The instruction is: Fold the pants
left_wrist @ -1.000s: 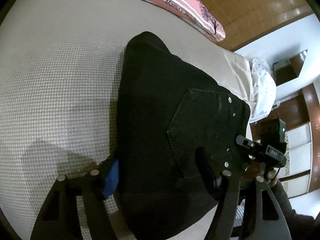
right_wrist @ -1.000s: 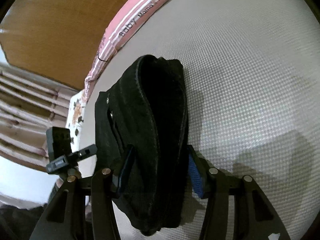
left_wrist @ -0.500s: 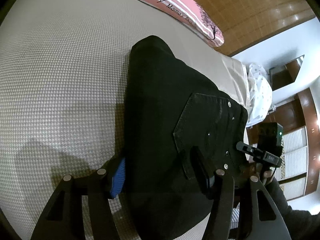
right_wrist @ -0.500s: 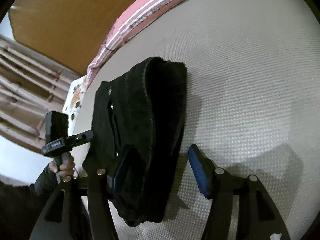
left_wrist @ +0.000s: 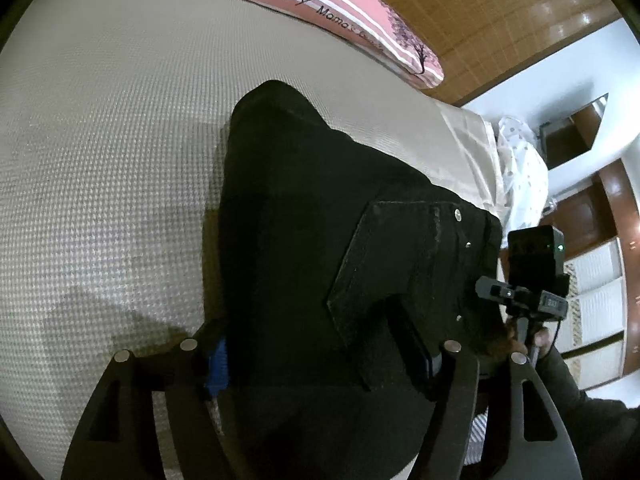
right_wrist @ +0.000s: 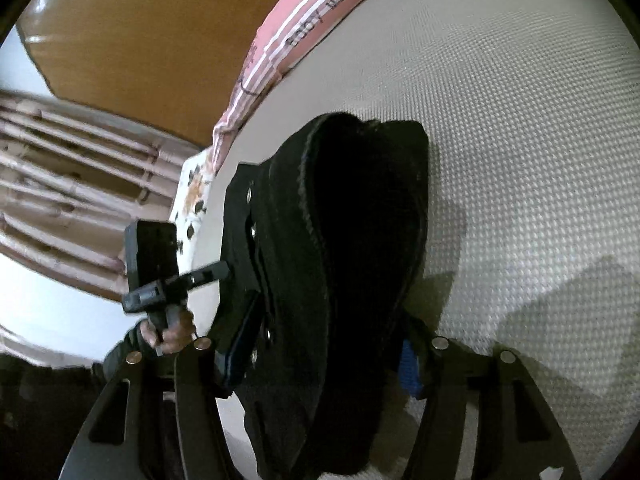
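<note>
The black pants (left_wrist: 320, 240) are folded into a thick bundle, held over the beige bed (left_wrist: 100, 160). A back pocket with rivets faces up in the left wrist view. My left gripper (left_wrist: 320, 356) is shut on the near edge of the bundle, one blue pad at its left side and one finger on the pocket. My right gripper (right_wrist: 328, 348) is shut on the same pants (right_wrist: 352, 240) from the waistband side, fingers on both sides of the stacked layers. Each gripper shows in the other's view, the right one (left_wrist: 532, 292) and the left one (right_wrist: 160, 276).
A pink striped pillow (left_wrist: 340, 12) lies along the wooden headboard (left_wrist: 500, 12). The bed's edge with white patterned bedding (left_wrist: 520, 176) is to the right. Curtains (right_wrist: 60, 184) and wall lie past the bed's other edge.
The right gripper has closed back onto the pants after opening half a second ago. Both grippers have shifted slightly with the bundle; the far end stays over the bed.
</note>
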`<state>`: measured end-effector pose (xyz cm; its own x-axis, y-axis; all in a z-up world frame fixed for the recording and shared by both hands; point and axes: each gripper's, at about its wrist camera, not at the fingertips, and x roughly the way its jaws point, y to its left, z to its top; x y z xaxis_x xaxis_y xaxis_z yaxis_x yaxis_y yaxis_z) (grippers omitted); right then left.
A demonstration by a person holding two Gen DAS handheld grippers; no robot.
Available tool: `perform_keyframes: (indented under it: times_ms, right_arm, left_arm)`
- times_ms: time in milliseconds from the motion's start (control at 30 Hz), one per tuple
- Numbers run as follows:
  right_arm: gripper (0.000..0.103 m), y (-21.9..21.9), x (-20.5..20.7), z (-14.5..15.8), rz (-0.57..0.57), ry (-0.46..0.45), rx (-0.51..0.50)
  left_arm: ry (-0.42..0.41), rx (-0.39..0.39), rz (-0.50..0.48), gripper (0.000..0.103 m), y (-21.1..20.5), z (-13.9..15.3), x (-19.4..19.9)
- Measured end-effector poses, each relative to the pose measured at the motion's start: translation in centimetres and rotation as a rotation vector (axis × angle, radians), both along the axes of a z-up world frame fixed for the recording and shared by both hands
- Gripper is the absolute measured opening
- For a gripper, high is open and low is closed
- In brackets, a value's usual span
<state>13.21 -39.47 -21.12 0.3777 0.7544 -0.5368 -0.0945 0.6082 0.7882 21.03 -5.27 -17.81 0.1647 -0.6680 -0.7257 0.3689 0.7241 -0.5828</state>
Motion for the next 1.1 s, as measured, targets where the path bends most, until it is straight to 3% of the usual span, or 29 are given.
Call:
perform_keyframes:
  times_ms: [67, 200, 267, 400, 600, 833, 1100]
  right_arm:
    - [0.042, 0.0, -0.2, -0.4, -0.036, 0.008, -0.014]
    - [0.038, 0.2, -1.2, -0.4, -0.078, -0.007, -0.019]
    - [0.037, 0.4, -1.6, -0.2, -0.095, -0.015, -0.025]
    - [0.037, 0.7, -1.9, 0.0, -0.121, -0.005, -0.029]
    - [0.034, 1.8, -1.6, 1.2, -0.146, 0.003, -0.077]
    - [0.03, 2.3, -1.7, 2.6, -0.2, 0.016, -0.035]
    - [0.029, 5.5, -1.7, 5.9, -0.207, -0.011, -0.097]
  left_arm:
    - [-0.02, 0.026, 0.006, 0.069, -0.1, 0.1, -0.4]
    - [-0.058, 0.105, 0.024, 0.059, -0.8, 0.3, -0.8]
    - [-0.052, 0.107, 0.038, 0.053, -0.7, 0.2, -0.7]
    - [-0.029, 0.08, 0.075, 0.036, 0.1, 0.1, -0.5]
    - [-0.069, 0.068, 0.079, 0.024, 0.3, 0.6, -1.1]
    - [-0.086, -0.093, 0.069, 0.015, 2.2, 2.0, -2.0]
    - [-0.111, -0.11, 0.056, 0.015, 3.3, 3.2, -3.6]
